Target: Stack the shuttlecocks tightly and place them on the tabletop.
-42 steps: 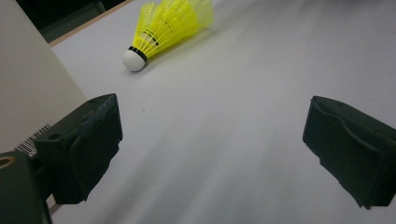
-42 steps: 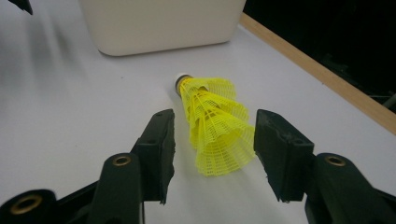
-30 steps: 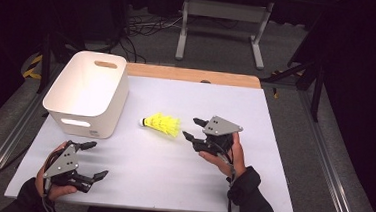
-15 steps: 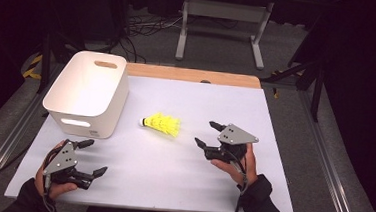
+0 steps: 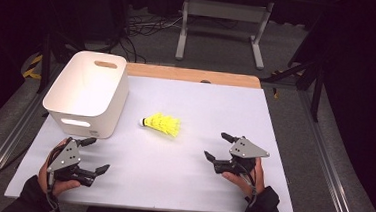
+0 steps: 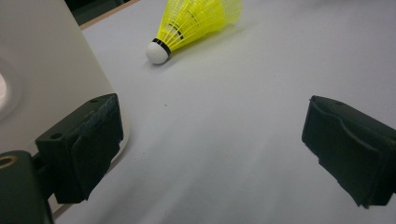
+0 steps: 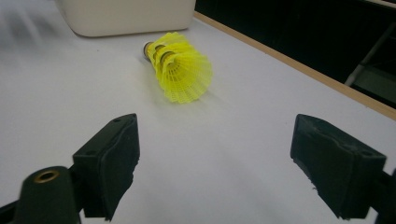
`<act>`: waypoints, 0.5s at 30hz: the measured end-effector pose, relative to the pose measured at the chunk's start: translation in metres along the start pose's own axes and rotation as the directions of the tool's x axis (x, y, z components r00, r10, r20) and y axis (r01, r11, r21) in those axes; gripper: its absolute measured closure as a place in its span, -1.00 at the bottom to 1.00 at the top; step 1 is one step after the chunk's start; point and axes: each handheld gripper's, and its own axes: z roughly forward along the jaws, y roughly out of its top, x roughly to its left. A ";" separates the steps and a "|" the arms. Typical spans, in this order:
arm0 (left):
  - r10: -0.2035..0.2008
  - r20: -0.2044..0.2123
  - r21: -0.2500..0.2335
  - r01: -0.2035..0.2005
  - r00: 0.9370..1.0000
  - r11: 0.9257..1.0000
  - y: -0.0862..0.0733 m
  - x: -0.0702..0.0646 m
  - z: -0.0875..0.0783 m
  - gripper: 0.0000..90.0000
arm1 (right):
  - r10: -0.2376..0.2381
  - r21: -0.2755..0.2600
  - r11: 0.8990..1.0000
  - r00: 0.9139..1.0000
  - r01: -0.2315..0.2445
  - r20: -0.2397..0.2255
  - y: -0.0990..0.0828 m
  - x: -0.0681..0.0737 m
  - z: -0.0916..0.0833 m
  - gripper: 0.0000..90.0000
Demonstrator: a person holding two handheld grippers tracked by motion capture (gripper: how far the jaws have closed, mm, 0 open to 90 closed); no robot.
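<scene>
Yellow shuttlecock (image 5: 161,124) lies on its side on the white table (image 5: 190,186), near the middle, white cork end toward the white bin (image 5: 87,95) and just beside it, not touching. Right gripper (image 5: 215,147) low over the table, well to the right of the shuttlecock, jaws pointed at it; jaws have just been opening and stand wide, nothing between them. In the right gripper view the shuttlecock (image 7: 180,66) sits ahead of the gap, skirt nearest. Left gripper (image 5: 95,155) at the near left edge beside the bin's front wall, jaws spread, released, holding nothing; its own view shows the shuttlecock (image 6: 194,25) farther off
</scene>
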 end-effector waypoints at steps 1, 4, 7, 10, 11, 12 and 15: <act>0.004 0.000 -0.003 -0.004 1.000 1.000 0.000 0.000 -0.001 -0.86 | 0.000 0.006 1.000 1.000 0.000 0.007 -0.002 0.001 -0.001 -0.63; 0.006 0.002 -0.012 -0.006 1.000 1.000 0.000 -0.002 -0.003 -0.86 | -0.017 0.007 1.000 0.999 0.017 0.034 -0.006 0.005 -0.004 -0.67; 0.010 -0.001 -0.015 -0.010 1.000 1.000 0.000 -0.003 -0.005 -0.86 | -0.027 0.005 1.000 0.999 0.027 0.040 -0.009 0.009 -0.006 -0.72; 0.015 0.000 -0.014 -0.015 1.000 1.000 -0.001 -0.002 -0.006 -0.87 | -0.034 -0.006 0.999 0.999 0.034 0.023 -0.012 0.011 -0.009 -0.79; 0.015 0.000 -0.014 -0.015 1.000 1.000 -0.001 -0.002 -0.006 -0.87 | -0.042 -0.004 0.999 0.999 0.042 0.029 -0.012 0.011 -0.009 -0.80; 0.014 0.001 -0.015 -0.014 1.000 1.000 -0.001 -0.002 -0.006 -0.87 | -0.044 0.000 0.999 0.998 0.044 0.032 -0.012 0.011 -0.008 -0.81; 0.016 0.005 -0.016 -0.016 1.000 1.000 -0.001 -0.001 -0.006 -0.87 | -0.034 0.004 0.999 0.999 0.033 0.028 -0.013 0.011 -0.004 -0.84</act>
